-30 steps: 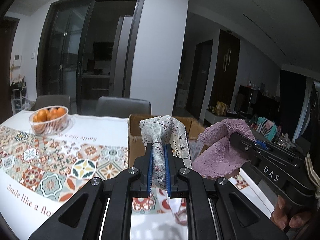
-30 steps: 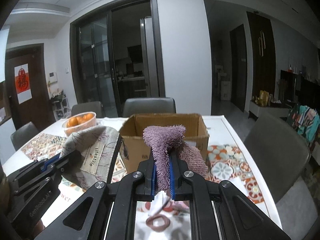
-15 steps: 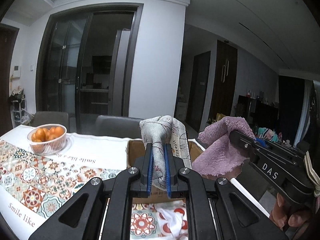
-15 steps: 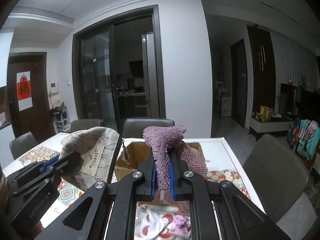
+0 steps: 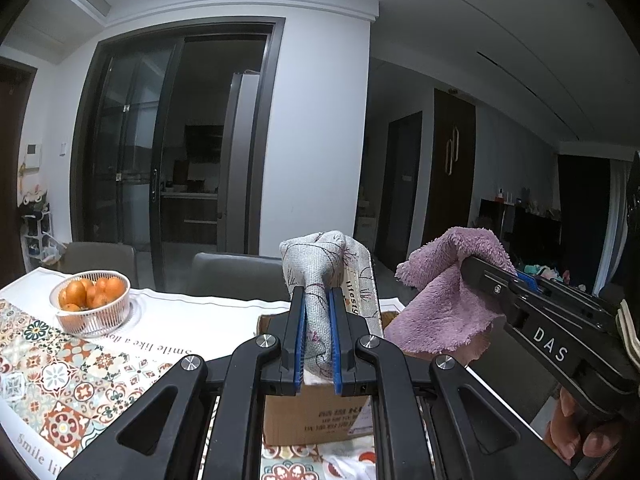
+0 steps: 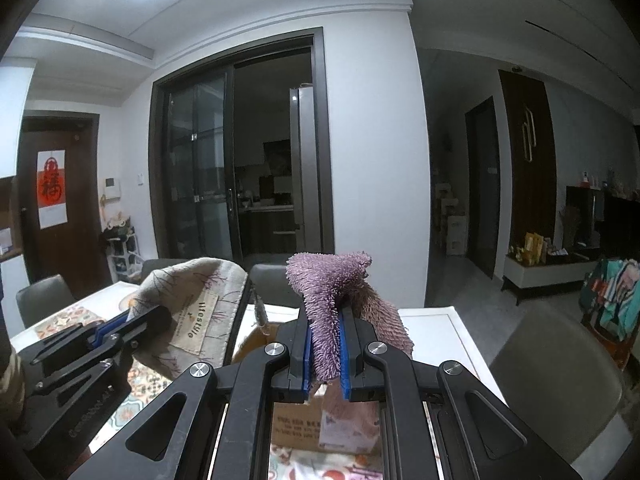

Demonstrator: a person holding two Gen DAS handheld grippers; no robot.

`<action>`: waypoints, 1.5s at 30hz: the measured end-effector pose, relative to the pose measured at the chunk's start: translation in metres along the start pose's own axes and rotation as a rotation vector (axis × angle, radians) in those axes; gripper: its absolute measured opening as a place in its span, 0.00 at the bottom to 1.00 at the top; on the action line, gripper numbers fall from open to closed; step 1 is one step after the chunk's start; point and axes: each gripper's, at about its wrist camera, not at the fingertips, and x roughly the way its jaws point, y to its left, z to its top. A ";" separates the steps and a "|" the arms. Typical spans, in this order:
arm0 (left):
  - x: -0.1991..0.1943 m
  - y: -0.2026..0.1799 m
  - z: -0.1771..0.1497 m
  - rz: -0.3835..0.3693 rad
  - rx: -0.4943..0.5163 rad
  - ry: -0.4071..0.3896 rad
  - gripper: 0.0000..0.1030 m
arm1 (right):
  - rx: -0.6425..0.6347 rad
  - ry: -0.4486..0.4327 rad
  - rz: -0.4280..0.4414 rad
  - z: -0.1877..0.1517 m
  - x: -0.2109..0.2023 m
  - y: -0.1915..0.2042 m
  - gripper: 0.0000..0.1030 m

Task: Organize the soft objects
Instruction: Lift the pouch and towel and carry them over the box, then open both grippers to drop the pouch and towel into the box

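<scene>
My left gripper [image 5: 317,300] is shut on a grey patterned cloth pad [image 5: 320,264] with a "lifestyle" label, held in the air in front of a cardboard box [image 5: 316,420]. My right gripper [image 6: 325,320] is shut on a fluffy purple towel [image 6: 332,280], held beside it at the same height. The right gripper shows in the left wrist view [image 5: 520,280] with the purple towel [image 5: 444,304]. The left gripper shows in the right wrist view [image 6: 116,326] with the grey pad [image 6: 196,304]. The box [image 6: 320,424] is mostly hidden behind the fingers.
A white basket of oranges [image 5: 91,302] stands on the tiled-pattern tablecloth [image 5: 72,376] at the left. Grey chairs [image 5: 236,276] stand behind the table, another [image 6: 560,380] at the right. White fabric [image 5: 352,468] lies on the table before the box.
Both grippers have risen and tilted upward with their cloths; the box and table have dropped lower in both views. Both grips are unchanged.
</scene>
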 end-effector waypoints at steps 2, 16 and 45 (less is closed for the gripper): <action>0.007 0.001 0.001 0.000 0.001 0.000 0.12 | -0.001 -0.004 0.007 0.003 0.005 -0.001 0.11; 0.055 0.004 -0.001 0.003 0.024 0.018 0.12 | -0.010 -0.008 0.011 0.005 0.049 -0.009 0.11; 0.154 -0.007 -0.064 0.022 0.069 0.342 0.24 | 0.035 0.348 0.016 -0.074 0.155 -0.057 0.13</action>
